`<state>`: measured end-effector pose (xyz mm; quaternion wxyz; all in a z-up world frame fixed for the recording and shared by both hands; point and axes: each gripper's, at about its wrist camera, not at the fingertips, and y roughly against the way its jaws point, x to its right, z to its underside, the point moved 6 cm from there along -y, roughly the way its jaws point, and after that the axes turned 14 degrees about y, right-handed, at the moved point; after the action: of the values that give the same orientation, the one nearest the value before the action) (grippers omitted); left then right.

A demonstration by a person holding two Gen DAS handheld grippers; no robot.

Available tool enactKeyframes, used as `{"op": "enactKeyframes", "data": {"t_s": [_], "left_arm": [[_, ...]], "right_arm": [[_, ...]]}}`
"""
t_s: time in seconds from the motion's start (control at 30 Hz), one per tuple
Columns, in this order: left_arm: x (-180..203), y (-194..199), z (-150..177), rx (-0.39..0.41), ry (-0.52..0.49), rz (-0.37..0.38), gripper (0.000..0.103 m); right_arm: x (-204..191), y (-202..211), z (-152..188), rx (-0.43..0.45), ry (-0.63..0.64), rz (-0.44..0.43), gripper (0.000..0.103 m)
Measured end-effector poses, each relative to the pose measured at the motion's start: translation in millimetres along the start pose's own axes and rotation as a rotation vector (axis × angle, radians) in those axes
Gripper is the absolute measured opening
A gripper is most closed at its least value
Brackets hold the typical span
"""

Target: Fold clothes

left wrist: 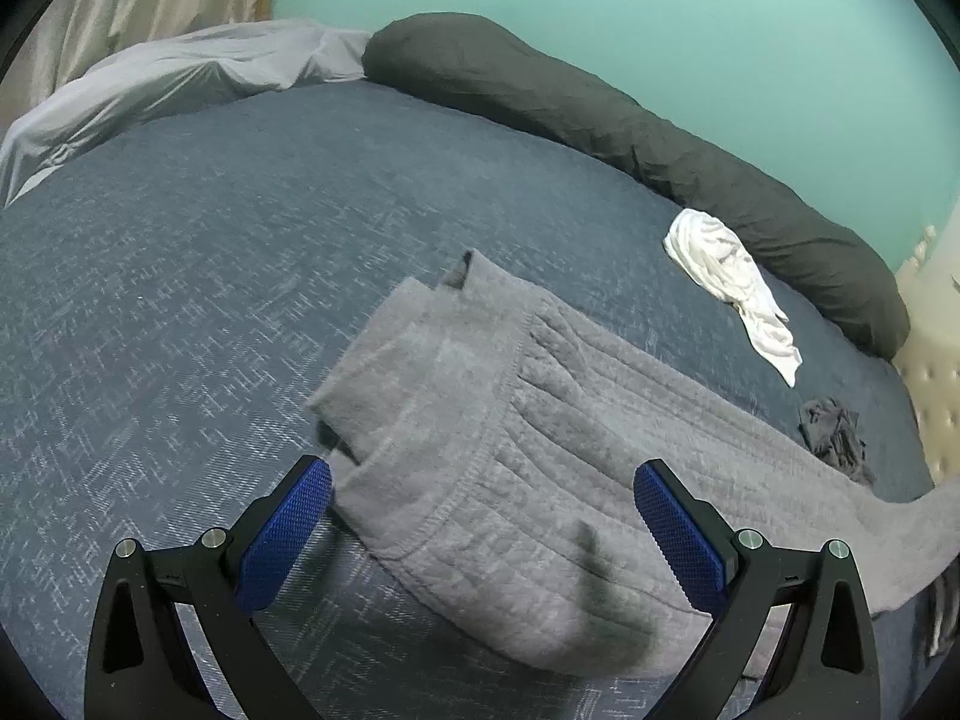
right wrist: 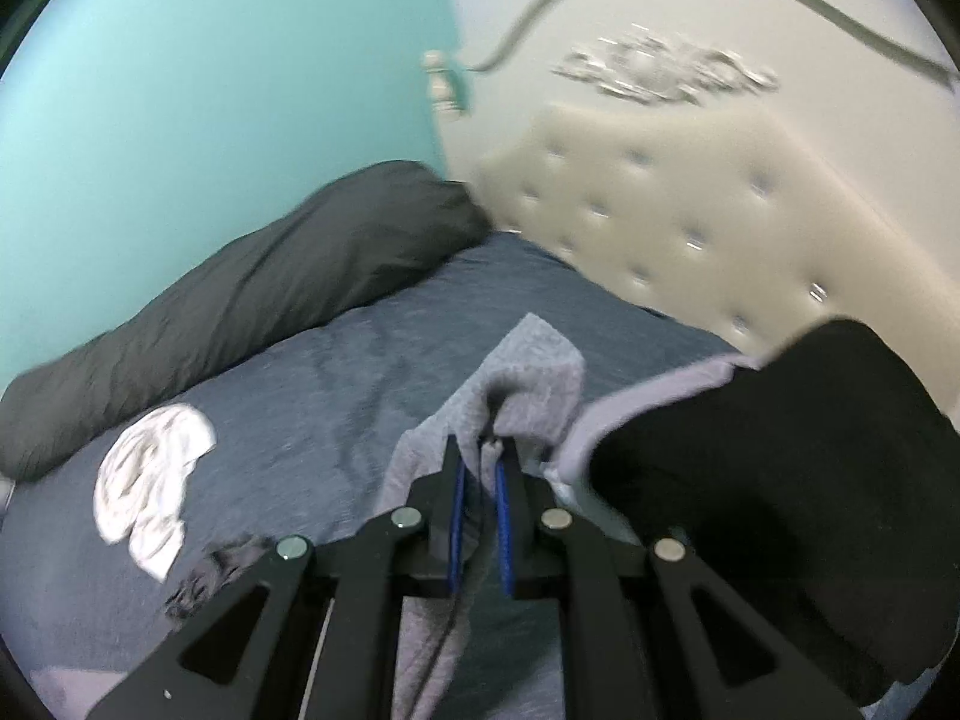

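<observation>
A grey knitted garment (left wrist: 510, 432) lies across the dark blue bedspread (left wrist: 180, 276), its ribbed hem end toward the left and the rest running off to the right. My left gripper (left wrist: 483, 480) hovers just above the hem end, jaws wide open with blue pads (left wrist: 282, 540), nothing between them. In the right wrist view my right gripper (right wrist: 480, 450) is shut on a bunched part of the same grey garment (right wrist: 528, 372), which is lifted and drapes down under the fingers.
A long dark bolster pillow (left wrist: 630, 126) lies along the teal wall. A crumpled white cloth (left wrist: 732, 288) and a small dark grey cloth (left wrist: 834, 432) lie on the bed. A tufted cream headboard (right wrist: 690, 216) and a black garment (right wrist: 780, 480) are on the right.
</observation>
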<state>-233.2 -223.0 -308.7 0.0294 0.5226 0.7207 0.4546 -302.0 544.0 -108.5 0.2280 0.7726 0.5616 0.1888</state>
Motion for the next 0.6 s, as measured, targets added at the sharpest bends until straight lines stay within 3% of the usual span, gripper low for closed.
{"op": "enactKeyframes", "data": {"t_s": [0.27,0.6], "left_arm": [[-19,17,-11,0.028,0.007,-0.004,0.103],[-50,33,-20,0.044,0.058,0.0,0.103]], "right_arm": [[-115,31,-18,0.032,0.164,-0.137,0.008],[-320,59,24,-0.017,0.386,-0.337,0.008]]}}
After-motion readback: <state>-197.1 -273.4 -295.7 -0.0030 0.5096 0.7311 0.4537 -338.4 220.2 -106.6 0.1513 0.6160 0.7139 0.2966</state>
